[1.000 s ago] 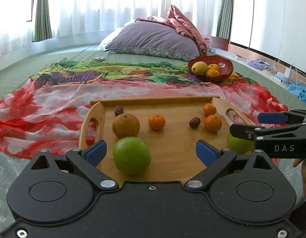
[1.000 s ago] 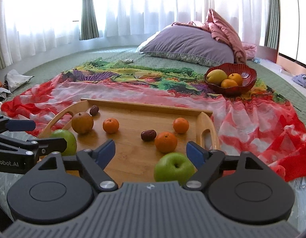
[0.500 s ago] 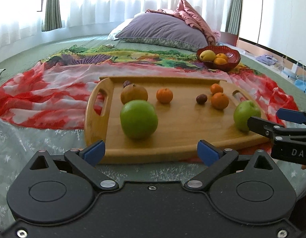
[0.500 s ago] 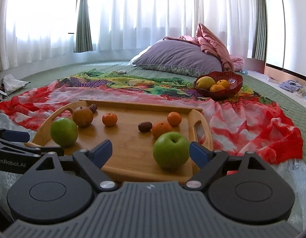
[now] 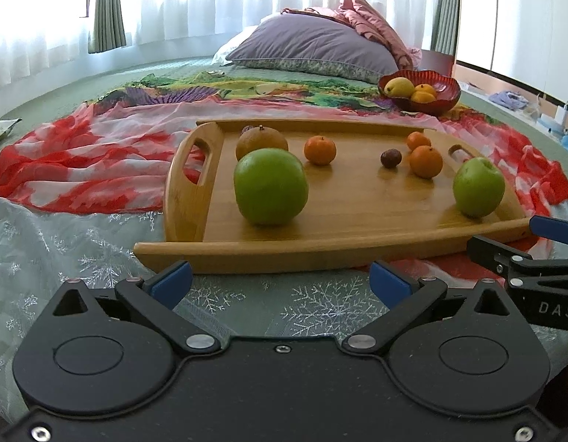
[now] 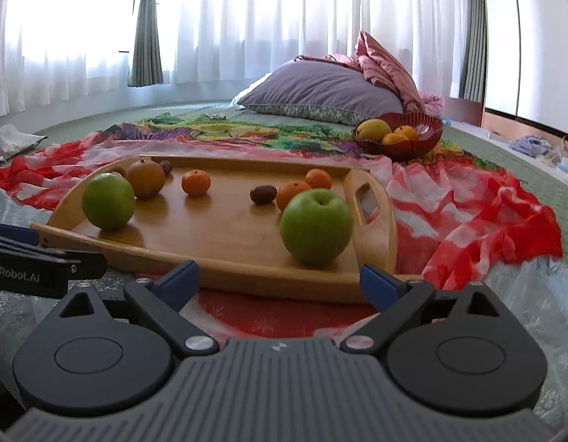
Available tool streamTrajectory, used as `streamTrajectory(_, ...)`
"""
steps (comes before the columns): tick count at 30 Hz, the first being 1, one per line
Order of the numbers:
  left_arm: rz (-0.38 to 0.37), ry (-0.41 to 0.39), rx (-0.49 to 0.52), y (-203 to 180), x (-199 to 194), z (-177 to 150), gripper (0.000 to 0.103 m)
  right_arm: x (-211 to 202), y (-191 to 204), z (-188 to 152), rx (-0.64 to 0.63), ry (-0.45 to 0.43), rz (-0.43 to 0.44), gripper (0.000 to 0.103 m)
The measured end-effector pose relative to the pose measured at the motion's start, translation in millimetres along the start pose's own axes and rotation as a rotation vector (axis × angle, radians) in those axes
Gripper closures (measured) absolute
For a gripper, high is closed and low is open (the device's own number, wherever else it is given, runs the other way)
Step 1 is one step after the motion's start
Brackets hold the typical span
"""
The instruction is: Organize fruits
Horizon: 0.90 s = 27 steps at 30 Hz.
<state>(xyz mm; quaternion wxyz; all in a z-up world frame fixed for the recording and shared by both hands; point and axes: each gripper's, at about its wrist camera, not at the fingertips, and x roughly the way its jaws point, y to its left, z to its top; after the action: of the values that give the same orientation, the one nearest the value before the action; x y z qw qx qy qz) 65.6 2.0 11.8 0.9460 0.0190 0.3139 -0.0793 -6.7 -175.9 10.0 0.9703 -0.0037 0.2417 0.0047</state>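
Both the left gripper and right gripper were opening, nothing between them, short of the wooden tray, apparently readying to take its green apples.

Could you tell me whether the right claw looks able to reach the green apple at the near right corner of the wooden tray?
Probably yes: the right claw, jaws opening and empty, faces the green apple with only the wooden tray's low front rim between.
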Motion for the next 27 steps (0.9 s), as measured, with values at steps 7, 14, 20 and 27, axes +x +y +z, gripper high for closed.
streamTrajectory(7, 0.011, 0.031, -0.017, 0.3, 11.8, -3.3, 0.000, 14.9, 3.3, -6.7, -0.001, 0.018, -0.024, 0.002)
streamTrajectory(14, 0.039, 0.043, -0.007, -1.8, 19.1, -6.3, 0.000, 19.2, 11.0, -11.6, -0.056, 0.010, -0.051, 0.000)
streamTrajectory(20, 0.054, 0.040, 0.013, -5.9, 21.9, -8.5, 0.000, 21.2, 6.6, -13.8, -0.016, 0.031, -0.056, 0.000)
streamTrajectory(27, 0.058, 0.048, 0.010, -4.9, 24.7, -8.5, 0.000, 24.7, 2.9, -18.6, 0.020, 0.058, -0.069, 0.000)
